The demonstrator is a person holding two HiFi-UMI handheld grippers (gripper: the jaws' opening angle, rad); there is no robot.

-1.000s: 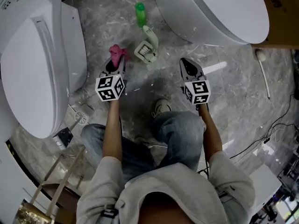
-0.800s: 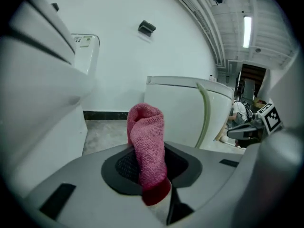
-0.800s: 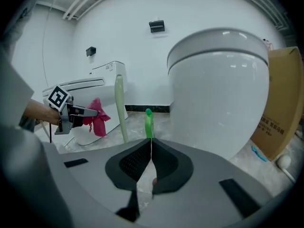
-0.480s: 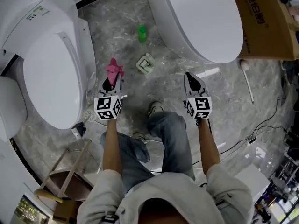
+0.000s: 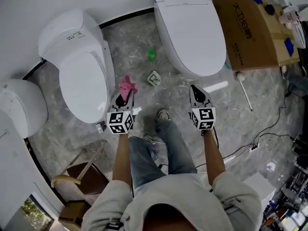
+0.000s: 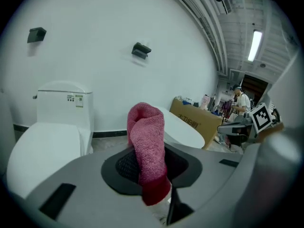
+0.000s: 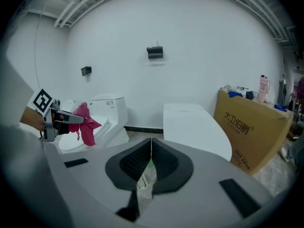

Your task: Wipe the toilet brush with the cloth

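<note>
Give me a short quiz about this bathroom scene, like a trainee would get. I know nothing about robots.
1. What does the left claw hold?
A. a pink cloth
B. a green bottle
C. nothing
2. True or false: the right claw is shut with nothing between its jaws.
3. In the head view, on which side of the person does the cardboard box stand?

Key: 1 A; 2 true; 3 the right.
</note>
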